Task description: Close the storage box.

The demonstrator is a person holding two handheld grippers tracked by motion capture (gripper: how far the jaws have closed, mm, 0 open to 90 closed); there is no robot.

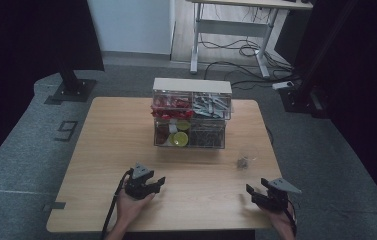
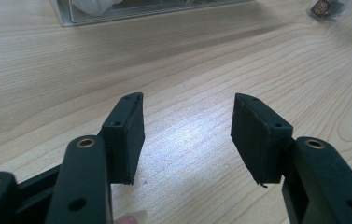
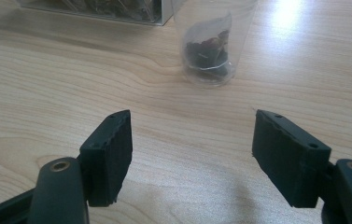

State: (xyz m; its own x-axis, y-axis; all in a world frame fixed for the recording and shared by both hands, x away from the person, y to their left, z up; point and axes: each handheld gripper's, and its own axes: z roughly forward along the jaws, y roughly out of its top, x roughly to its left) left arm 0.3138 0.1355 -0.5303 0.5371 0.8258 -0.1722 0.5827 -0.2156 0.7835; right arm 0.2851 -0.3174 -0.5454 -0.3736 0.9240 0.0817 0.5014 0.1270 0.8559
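Resting low on the table: both grippers sit near the bottom of the high view, each held in a hand.
Left gripper: the black two-jaw left gripper (image 1: pixel 160 181) is at the lower left of the high view. Its jaws stand wide apart with nothing between them, as the left gripper view (image 2: pixel 187 135) shows.
Right gripper: the black two-jaw right gripper (image 1: pixel 250 190) is at the lower right of the high view. Its jaws are wide apart too and hold nothing (image 3: pixel 192 154).
Cup: the small clear plastic cup with a dark little bag inside (image 1: pixel 244 159) stands upright right of the middle of the high view, near the right gripper but not touching it. In the right gripper view it is at the top middle (image 3: pixel 209 46), straight past the gap of the jaws.
Box: the clear plastic drawer box with a pale top (image 1: pixel 192 86) stands in the middle of the high view, just left of and behind the cup. Red packets, grey packets and yellow-green round things show through its walls.
Table: the light wooden table (image 1: pixel 111 145) holds the box and the cup.
Hands: the left hand (image 1: pixel 131 207) and the right hand (image 1: pixel 283 222) come in from the bottom edge.
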